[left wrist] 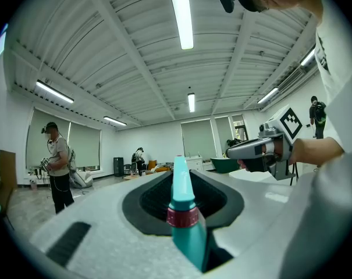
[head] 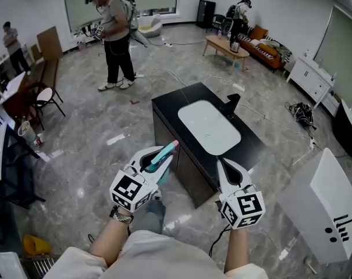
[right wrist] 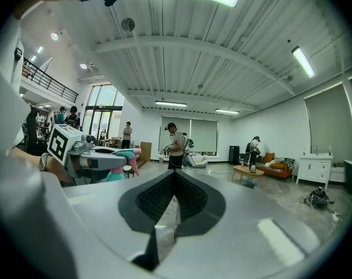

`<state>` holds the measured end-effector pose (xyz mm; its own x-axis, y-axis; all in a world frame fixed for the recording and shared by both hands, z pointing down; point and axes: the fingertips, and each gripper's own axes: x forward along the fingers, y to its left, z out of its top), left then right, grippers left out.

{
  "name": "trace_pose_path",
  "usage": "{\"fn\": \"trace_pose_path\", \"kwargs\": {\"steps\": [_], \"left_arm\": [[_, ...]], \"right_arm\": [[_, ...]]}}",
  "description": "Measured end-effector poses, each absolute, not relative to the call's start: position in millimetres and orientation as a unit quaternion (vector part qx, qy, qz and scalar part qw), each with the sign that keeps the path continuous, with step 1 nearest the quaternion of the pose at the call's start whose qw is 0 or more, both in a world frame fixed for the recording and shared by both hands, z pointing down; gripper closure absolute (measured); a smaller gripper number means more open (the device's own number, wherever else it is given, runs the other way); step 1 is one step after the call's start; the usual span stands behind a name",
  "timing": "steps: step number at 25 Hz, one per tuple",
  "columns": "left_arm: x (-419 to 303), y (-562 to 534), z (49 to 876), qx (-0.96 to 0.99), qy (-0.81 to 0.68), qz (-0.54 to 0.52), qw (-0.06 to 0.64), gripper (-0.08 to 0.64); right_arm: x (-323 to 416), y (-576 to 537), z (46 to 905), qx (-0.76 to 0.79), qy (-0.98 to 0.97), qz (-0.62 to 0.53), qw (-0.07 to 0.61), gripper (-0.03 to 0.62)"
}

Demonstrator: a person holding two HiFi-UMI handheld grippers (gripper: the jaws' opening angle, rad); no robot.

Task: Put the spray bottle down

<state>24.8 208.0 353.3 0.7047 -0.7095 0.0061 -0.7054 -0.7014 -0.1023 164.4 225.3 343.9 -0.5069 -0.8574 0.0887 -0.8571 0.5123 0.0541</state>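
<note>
1. The left gripper (head: 163,159) is clenched on the spray bottle (head: 167,150). In the left gripper view the teal neck with its dark red collar stands between the pads, and the nozzle projects ahead of them.
2. The bottle is held in the air, low and left of centre in the head view. It is short of the near corner of the black counter (head: 164,110) and rests on nothing.
3. The right gripper (head: 221,165) has its jaws together with nothing between them. It shows low and right of centre, near the counter's near corner and apart from the bottle.
4. The step in hand, as judged, is to carry the bottle over a surface and set it down. The counter is the nearest candidate. A white basin (head: 208,127) fills its middle, and a black fitting (head: 231,104) stands at the basin's right side.
5. The flat black margin left of the basin looks a better landing spot than the curved white surface.
6. The bottle lies slanted along the jaws, so it should be turned upright before contact. Its base should land square, and the jaws should part only once the base bears the weight.
7. The body and base are hidden below the jaws in both views, so fill level and base position cannot be confirmed. A slow descent is advised.
8. The main risk is that a tall bottle held near its top tips over if it is let go while tilted. The free right gripper can stay clear of the landing spot.
</note>
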Motion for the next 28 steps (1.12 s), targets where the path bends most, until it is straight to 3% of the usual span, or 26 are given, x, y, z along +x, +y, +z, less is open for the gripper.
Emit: {"fn": "trace_pose_path", "kwargs": {"steps": [28], "left_arm": [[-2, -98, 362, -0.928, 0.370, -0.024, 0.028, 0.463]], "right_arm": [[144, -57, 357, 0.516, -0.853, 0.023, 0.072, 0.586]]}}
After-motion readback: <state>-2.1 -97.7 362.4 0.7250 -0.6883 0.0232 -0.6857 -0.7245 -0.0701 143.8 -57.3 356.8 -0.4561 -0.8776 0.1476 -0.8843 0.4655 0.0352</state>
